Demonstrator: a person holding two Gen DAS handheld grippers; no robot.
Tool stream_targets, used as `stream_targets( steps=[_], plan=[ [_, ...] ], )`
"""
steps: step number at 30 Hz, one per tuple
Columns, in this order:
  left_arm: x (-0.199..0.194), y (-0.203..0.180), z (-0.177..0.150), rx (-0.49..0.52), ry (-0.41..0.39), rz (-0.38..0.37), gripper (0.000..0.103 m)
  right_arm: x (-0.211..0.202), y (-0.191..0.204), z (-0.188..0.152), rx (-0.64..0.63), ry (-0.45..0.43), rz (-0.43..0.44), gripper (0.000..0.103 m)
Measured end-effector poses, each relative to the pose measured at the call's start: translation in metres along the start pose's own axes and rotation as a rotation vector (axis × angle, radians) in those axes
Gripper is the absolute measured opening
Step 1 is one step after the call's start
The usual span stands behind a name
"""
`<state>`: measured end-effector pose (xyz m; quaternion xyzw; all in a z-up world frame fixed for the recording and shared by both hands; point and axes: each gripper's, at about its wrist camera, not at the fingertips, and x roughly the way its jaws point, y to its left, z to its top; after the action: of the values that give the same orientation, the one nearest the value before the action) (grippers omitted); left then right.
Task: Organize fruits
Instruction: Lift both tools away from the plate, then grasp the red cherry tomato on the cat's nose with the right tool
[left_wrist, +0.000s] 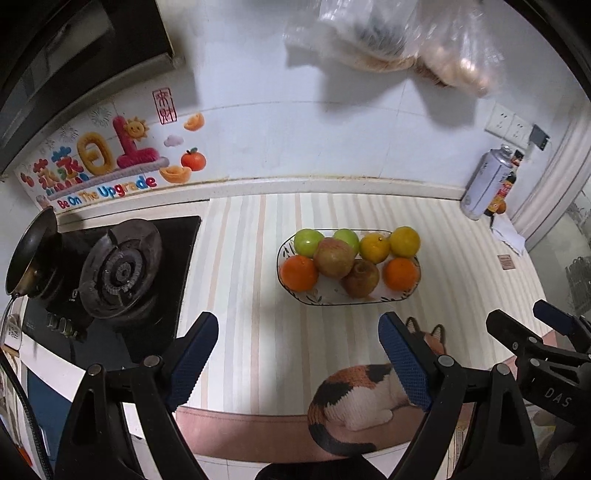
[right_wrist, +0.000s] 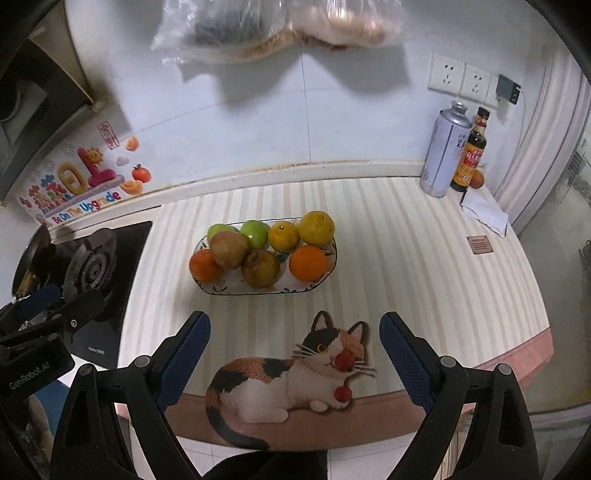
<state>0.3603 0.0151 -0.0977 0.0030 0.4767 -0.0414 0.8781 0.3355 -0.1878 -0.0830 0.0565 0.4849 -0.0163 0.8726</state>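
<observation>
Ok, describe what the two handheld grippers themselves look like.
The left gripper and the right gripper match: black plastic frames with round pivot pins and blue ribbed finger pads. White lettering marks their bodies, "GenRobot.AI" on the left, "DAS" on the right. No cables or sleeves show.

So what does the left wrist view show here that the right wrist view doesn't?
Only the left wrist view shows the whole gas burner and the pan clearly. Only the right wrist view shows the cat picture's face and the two small red fruits on it. Both show the fruit plate on the striped mat, and both grippers, left gripper and right gripper, open.
</observation>
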Motion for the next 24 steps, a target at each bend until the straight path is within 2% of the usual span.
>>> stream_targets(
  steps=[7,13,21,24],
  plan=[
    [-0.033,-0.007,-0.018,0.009,-0.032,0.001,0.089,-0.036,-0.001,-0.018,-0.014,-0.036,0.029,0.095],
    [-0.042,-0.015,-0.029,-0.004,-0.024,0.014,0.089,-0.042,-0.008,-0.023,-0.022,-0.04,0.067,0.095],
    [-0.037,-0.029,-0.03,-0.021,-0.015,0.04,0.089,-0.031,-0.027,-0.017,-0.009,-0.04,0.112,0.095],
    [-0.025,-0.032,-0.029,-0.038,0.002,0.042,0.09,-0.009,-0.045,-0.017,0.03,0.009,0.153,0.095]
  ],
)
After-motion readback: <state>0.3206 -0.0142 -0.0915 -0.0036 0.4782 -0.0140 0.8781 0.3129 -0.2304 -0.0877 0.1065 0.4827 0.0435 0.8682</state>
